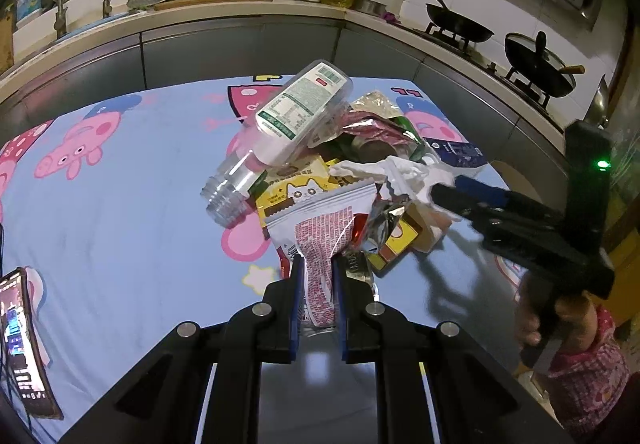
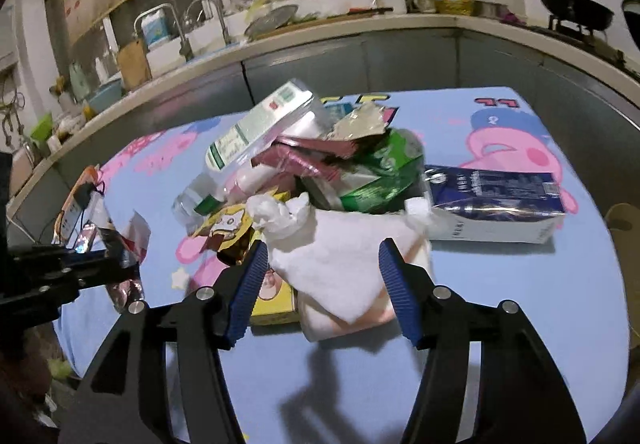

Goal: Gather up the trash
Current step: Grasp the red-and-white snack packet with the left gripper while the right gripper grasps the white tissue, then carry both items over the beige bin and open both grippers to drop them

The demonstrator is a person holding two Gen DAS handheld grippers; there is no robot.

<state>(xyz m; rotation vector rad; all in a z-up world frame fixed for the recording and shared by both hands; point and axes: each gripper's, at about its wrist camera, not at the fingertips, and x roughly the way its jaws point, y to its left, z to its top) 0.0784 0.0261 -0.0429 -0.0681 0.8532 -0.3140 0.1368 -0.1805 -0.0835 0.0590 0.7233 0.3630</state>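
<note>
Your right gripper (image 2: 322, 284) stands open astride the white tissue (image 2: 336, 264) at the trash pile's (image 1: 352, 163) near edge — nearer than your left gripper (image 1: 316, 272), clamped on the red-printed wrapper (image 1: 320, 240).

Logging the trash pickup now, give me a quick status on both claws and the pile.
Left claw shut on red-and-white wrapper. Right claw open, white tissue between its pads, not gripped. Trash pile still on table, clear bottle lying on top.
</note>
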